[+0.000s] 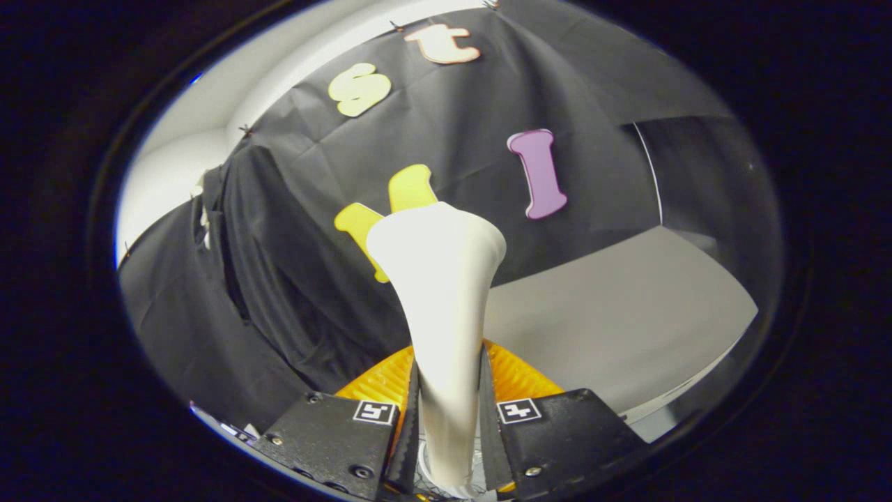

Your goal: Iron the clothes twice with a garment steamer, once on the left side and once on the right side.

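— Steamer [439, 293] direction?
— Its long body runs straight ahead from the fingers [417, 411], wide head at the far end, facing the dark garment [230, 279].
— Fingers?
— Clamped on its handle, both sides pressing.

Garment steamer [446, 314] between gripper [449, 411] fingers, seemingly.

The garment steamer [446, 314] is showing creamy white, plain and unpatterned. Left of it, the hanging clothes [230, 279] are looking black; right of it, the worktop [627, 314] is showing pale grey.
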The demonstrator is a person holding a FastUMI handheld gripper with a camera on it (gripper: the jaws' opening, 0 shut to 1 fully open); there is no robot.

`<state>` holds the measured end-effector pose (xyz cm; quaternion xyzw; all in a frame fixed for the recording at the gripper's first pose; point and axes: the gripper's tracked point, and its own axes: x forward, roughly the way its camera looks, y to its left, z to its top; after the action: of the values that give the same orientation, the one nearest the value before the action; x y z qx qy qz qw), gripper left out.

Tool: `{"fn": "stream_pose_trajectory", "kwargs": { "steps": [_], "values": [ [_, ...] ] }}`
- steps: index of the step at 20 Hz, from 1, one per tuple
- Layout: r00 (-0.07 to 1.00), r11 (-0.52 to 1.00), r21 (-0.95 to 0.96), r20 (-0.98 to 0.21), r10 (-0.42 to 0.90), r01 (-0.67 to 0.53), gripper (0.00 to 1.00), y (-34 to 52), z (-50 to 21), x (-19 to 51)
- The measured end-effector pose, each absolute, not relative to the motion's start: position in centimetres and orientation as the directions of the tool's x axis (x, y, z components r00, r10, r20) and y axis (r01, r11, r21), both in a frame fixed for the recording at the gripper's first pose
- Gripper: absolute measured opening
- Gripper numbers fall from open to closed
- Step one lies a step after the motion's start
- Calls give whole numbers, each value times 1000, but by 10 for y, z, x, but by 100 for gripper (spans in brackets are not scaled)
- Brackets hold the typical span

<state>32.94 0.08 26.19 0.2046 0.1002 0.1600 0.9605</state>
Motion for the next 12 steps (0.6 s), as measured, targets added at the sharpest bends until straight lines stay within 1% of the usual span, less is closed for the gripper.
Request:
{"fn": "stream_pose_trajectory", "kwargs": {
  "steps": [6, 12],
  "values": [
    [944, 902, 306, -26, 328, -304, 40, 73, 318, 282],
    [955, 927, 230, 46, 292, -295, 39, 143, 367, 263]
  ]
}}
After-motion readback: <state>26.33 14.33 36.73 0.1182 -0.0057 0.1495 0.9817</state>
